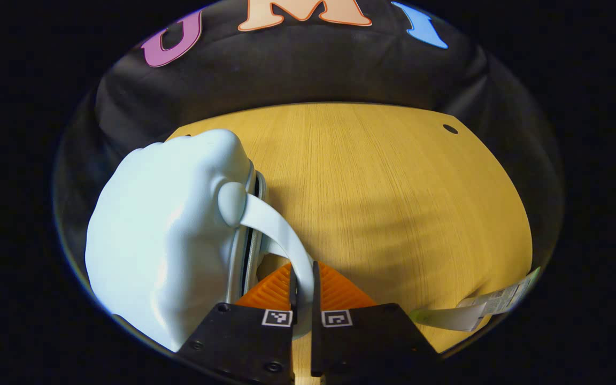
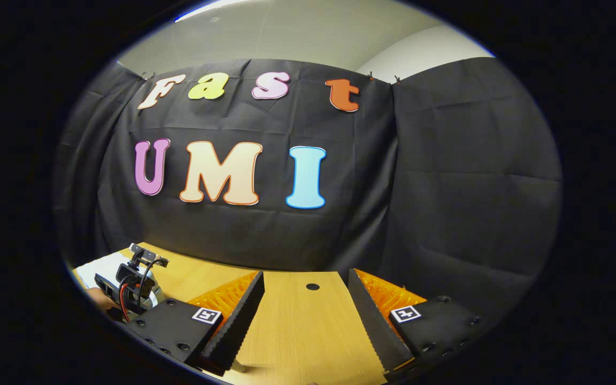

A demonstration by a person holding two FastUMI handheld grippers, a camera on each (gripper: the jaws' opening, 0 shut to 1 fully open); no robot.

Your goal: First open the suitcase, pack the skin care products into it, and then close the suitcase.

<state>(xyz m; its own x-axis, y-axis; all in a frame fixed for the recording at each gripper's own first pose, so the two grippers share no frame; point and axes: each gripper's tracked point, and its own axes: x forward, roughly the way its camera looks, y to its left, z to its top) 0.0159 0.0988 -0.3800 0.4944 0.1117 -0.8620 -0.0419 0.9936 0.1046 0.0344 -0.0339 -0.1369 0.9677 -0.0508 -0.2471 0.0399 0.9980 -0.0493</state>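
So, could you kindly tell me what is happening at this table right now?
A person works two handheld grippers. The left gripper has its jaws closed on the pale strap handle of the small light-blue suitcase, whose zip seam looks slightly parted. The right gripper is open over the wooden table, holding nothing.

the left gripper view rides low and very near the desk [image 1: 372, 176], looking forward and down along its own fingers [image 1: 278, 291] across the wood toward the booth's black wall, with the pale suitcase [image 1: 163, 235] pressed close at its left. the right gripper view sits higher and more level, looking over its fingers [image 2: 238, 315] at the wall and a strip of ceiling, the desk's far edge just ahead. both views share the desk top, its small dark hole [image 2: 313, 286] and the wall; the left gripper [image 2: 137, 289] shows farther off at the right gripper view's lower left.
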